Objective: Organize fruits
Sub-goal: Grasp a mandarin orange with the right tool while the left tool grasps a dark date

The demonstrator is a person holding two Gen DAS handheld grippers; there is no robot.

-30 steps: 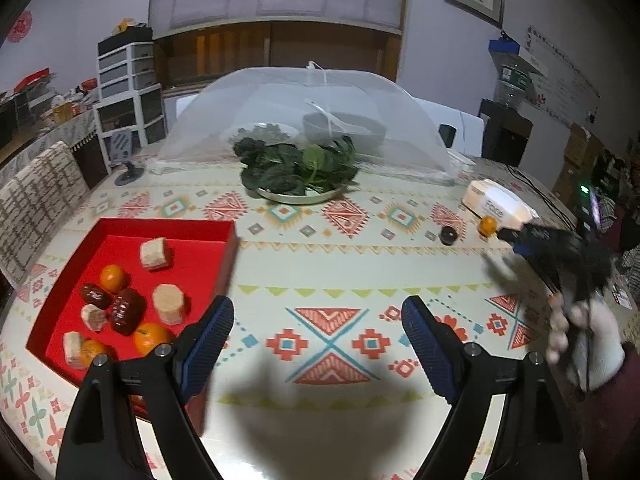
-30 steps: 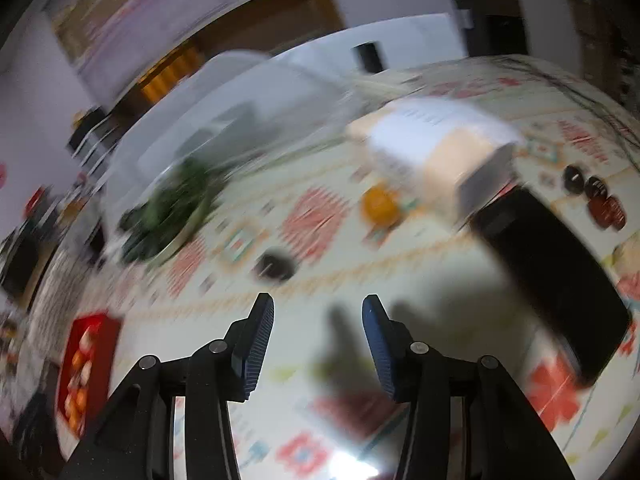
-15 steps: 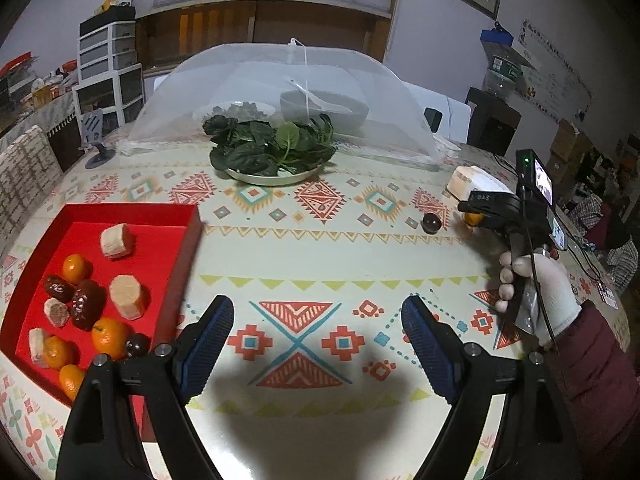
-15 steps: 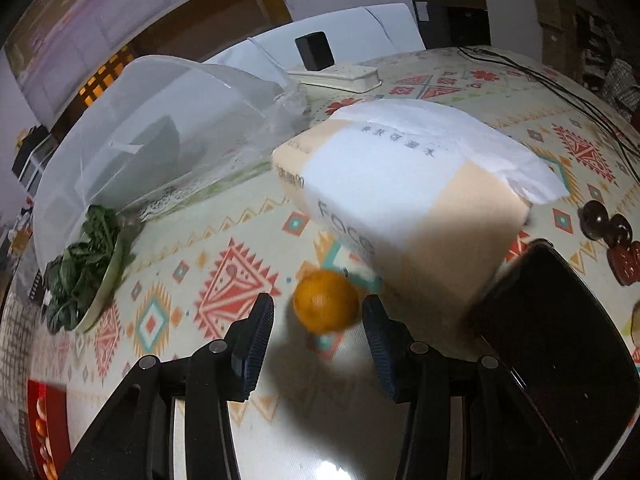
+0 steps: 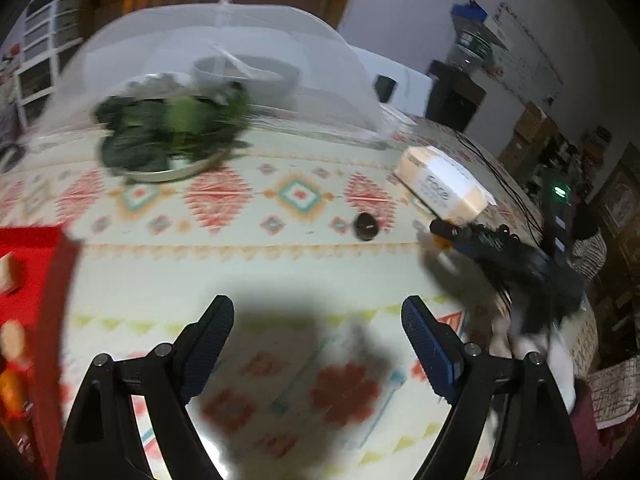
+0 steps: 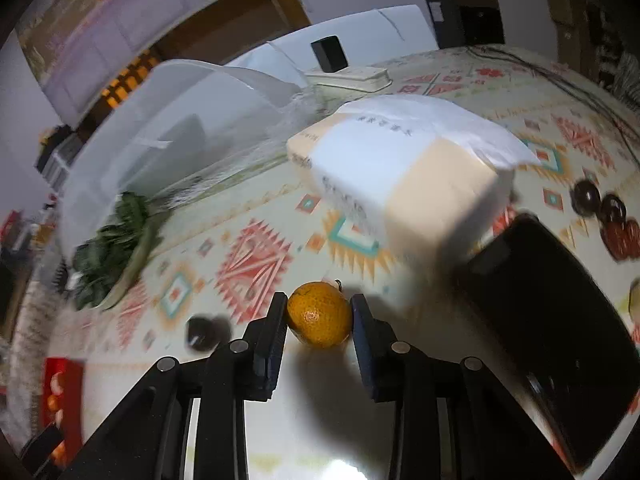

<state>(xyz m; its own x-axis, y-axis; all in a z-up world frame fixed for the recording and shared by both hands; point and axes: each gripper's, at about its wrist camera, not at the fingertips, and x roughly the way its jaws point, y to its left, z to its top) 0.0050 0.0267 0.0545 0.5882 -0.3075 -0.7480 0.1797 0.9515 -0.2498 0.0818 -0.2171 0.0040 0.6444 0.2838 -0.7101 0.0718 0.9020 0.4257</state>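
A small orange (image 6: 319, 314) sits on the patterned tablecloth between the fingers of my right gripper (image 6: 319, 320). Its jaws are closing and both pads touch the orange's sides. In the left wrist view the right gripper (image 5: 444, 236) is at the far right, held by a gloved hand, beside the tissue pack (image 5: 444, 188). My left gripper (image 5: 316, 332) hangs open over the cloth with nothing between its fingers. The red tray (image 5: 48, 280) with fruit and pale chunks is at the left edge. A dark round fruit (image 5: 365, 227) lies loose on the cloth.
A plate of greens (image 5: 168, 136) stands before a mesh food cover (image 5: 224, 40) at the back. The tissue pack (image 6: 400, 184) sits just behind the orange. A black device (image 6: 560, 340) lies to its right, with several dark fruits (image 6: 586, 198) beyond.
My right gripper's fingers have closed in on the orange, which now sits against both pads. The left gripper has swung right, so the red tray has slid to the frame's left edge.
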